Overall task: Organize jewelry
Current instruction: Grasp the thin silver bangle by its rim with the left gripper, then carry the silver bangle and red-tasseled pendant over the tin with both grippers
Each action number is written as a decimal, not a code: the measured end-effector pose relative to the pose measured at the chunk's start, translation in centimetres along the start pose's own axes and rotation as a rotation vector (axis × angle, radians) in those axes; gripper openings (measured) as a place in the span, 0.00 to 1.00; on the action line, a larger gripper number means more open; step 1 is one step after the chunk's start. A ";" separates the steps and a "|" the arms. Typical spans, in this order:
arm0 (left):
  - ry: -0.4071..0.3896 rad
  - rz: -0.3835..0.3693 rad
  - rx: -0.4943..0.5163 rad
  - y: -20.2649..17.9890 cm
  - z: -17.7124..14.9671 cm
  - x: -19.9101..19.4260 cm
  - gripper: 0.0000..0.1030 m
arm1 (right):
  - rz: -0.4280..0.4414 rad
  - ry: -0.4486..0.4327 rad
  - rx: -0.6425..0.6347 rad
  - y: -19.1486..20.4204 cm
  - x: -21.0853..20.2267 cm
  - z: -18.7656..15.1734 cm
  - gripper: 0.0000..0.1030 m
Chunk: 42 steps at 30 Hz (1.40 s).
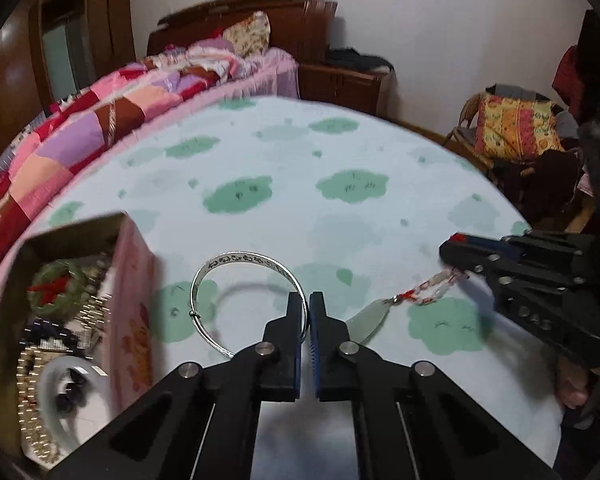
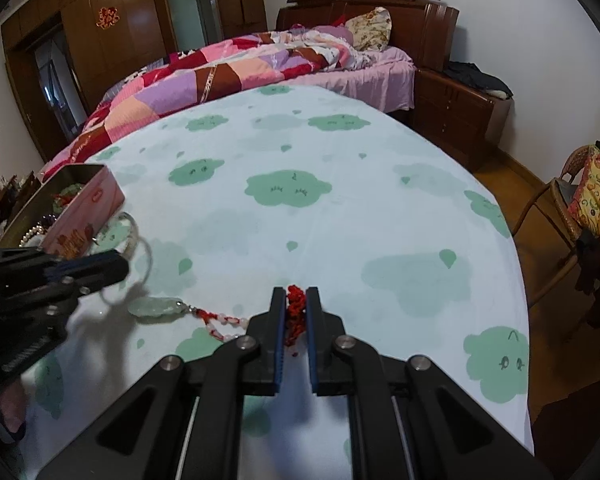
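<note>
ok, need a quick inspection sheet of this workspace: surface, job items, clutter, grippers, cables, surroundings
Surface: white tablecloth with green cloud print.
Job's things: engraved silver bangle; pale green jade pendant on red braided cord; open pink tin box holding beads and other jewellery.
Clutter: nothing seen.
Grippers: left gripper shut on the bangle's rim; right gripper shut on the cord.
Cables: nothing seen.
Surroundings: bed with patchwork quilt, wooden wardrobe, wicker chair.

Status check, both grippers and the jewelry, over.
Left hand-held gripper shut on silver bangle. Right hand-held gripper shut on red cord. Jade pendant on table. Nothing blocking.
</note>
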State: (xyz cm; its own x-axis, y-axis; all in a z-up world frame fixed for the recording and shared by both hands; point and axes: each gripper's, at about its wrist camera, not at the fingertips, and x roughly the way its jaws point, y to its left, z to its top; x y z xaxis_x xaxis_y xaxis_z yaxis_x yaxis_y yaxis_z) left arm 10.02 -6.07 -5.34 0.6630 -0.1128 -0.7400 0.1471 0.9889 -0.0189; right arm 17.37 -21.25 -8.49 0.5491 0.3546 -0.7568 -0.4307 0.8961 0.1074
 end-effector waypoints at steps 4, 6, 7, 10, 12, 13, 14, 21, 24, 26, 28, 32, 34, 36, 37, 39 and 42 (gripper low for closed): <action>-0.055 0.005 0.009 0.0 0.5 -2.0 0.02 | 0.005 -0.025 -0.004 0.3 -0.7 0.2 0.11; -0.081 0.013 0.020 -0.2 0.7 -2.9 0.02 | 0.015 -0.038 -0.006 0.7 -1.3 0.6 0.11; -0.088 0.013 0.025 -0.3 0.7 -3.1 0.02 | 0.019 -0.050 -0.011 1.0 -1.8 0.8 0.11; -0.106 0.003 0.025 -0.3 0.8 -3.9 0.02 | 0.032 -0.078 -0.020 1.5 -3.1 1.2 0.10; -0.118 -0.001 0.026 -0.4 0.9 -4.5 0.02 | 0.039 -0.095 -0.024 1.9 -3.8 1.5 0.10; -0.123 -0.003 0.022 -0.3 0.9 -4.6 0.02 | 0.041 -0.102 -0.027 2.1 -4.1 1.6 0.10; -0.126 -0.003 0.020 -0.3 0.9 -4.8 0.02 | 0.043 -0.107 -0.030 2.3 -4.4 1.7 0.10; -0.156 -0.008 0.005 0.4 0.8 -6.3 0.02 | 0.054 -0.144 -0.051 3.7 -6.0 2.6 0.10; -0.166 -0.003 -0.005 1.0 0.8 -7.0 0.02 | 0.056 -0.163 -0.067 4.4 -6.8 3.3 0.10; -0.175 0.001 -0.013 1.3 0.7 -7.5 0.02 | 0.059 -0.178 -0.081 5.0 -7.3 3.7 0.10; -0.185 0.007 -0.023 1.8 0.6 -8.0 0.02 | 0.067 -0.191 -0.095 5.7 -7.9 4.2 0.10; -0.197 0.021 -0.043 2.8 0.4 -8.9 0.02 | 0.077 -0.214 -0.127 7.3 -8.4 5.0 0.10; -0.202 0.031 -0.055 3.5 0.4 -9.2 0.02 | 0.082 -0.222 -0.144 8.1 -8.5 5.3 0.10; -0.206 0.038 -0.068 4.1 0.2 -9.5 0.02 | 0.091 -0.230 -0.161 9.1 -8.6 5.8 0.10; -0.209 0.041 -0.075 4.4 0.1 -9.7 0.02 | 0.094 -0.233 -0.167 9.5 -8.7 5.9 0.10; -0.215 0.049 -0.085 4.9 0.0 -10.1 0.02 | 0.103 -0.240 -0.183 10.3 -8.8 6.1 0.10; -0.227 0.062 -0.102 5.8 -0.2 -10.9 0.02 | 0.116 -0.255 -0.208 11.6 -9.1 6.6 0.10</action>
State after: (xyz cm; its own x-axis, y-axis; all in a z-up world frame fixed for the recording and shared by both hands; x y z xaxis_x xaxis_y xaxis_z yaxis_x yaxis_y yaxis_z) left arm 3.51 0.92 2.53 0.8178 -0.0587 -0.5724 0.0339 0.9980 -0.0538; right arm 12.12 -12.30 3.88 0.6379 0.5296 -0.5592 -0.6228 0.7818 0.0300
